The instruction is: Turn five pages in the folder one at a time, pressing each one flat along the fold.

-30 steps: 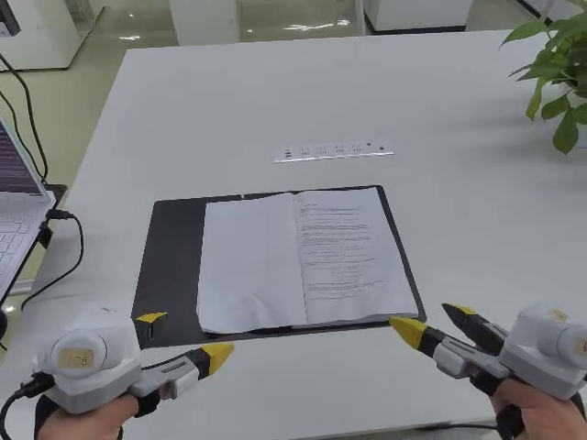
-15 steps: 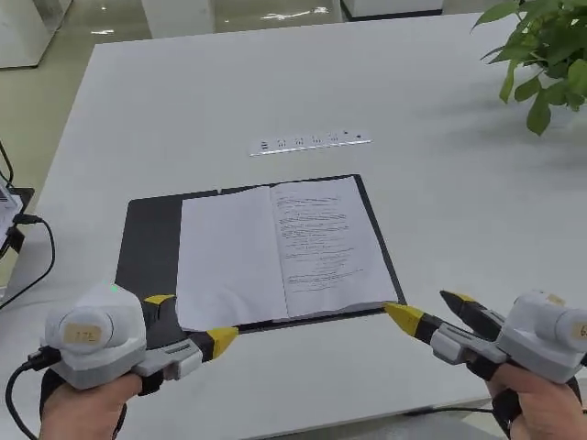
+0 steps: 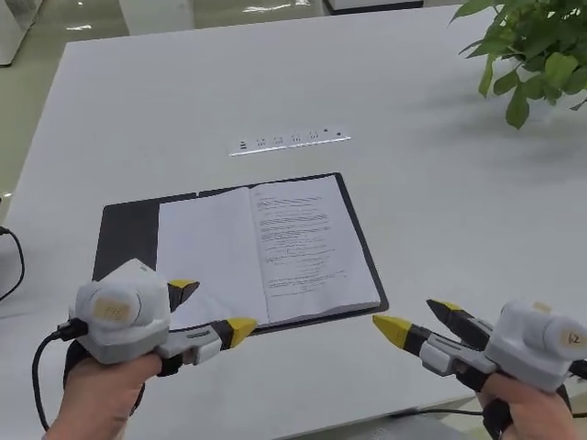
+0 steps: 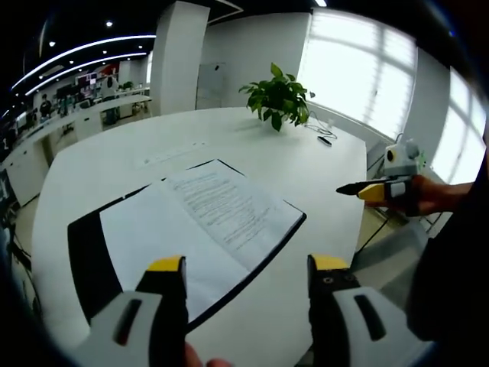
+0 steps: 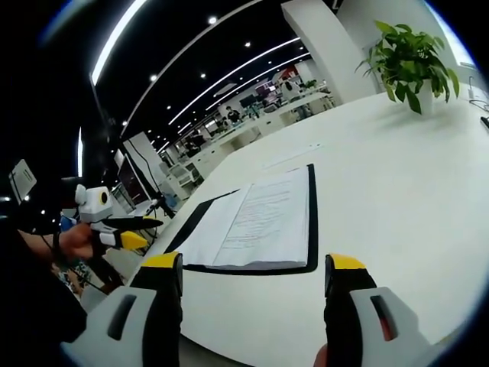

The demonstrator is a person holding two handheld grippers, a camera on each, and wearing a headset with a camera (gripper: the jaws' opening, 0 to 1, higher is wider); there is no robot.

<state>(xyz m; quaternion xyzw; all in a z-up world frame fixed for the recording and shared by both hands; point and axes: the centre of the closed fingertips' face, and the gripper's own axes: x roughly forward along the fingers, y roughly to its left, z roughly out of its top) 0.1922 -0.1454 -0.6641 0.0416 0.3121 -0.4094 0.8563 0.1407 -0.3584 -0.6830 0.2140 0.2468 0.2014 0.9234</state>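
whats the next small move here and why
Probably move the right claw forward to the near right corner of the printed page and pinch that one sheet. The folder lies open; the right claw is open, empty and just off that corner; the left claw is open too.

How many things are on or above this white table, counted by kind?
grippers: 2, the left gripper and the right gripper, both open
folder, lying open: 1
plant: 1
socket strip: 1
Total: 5
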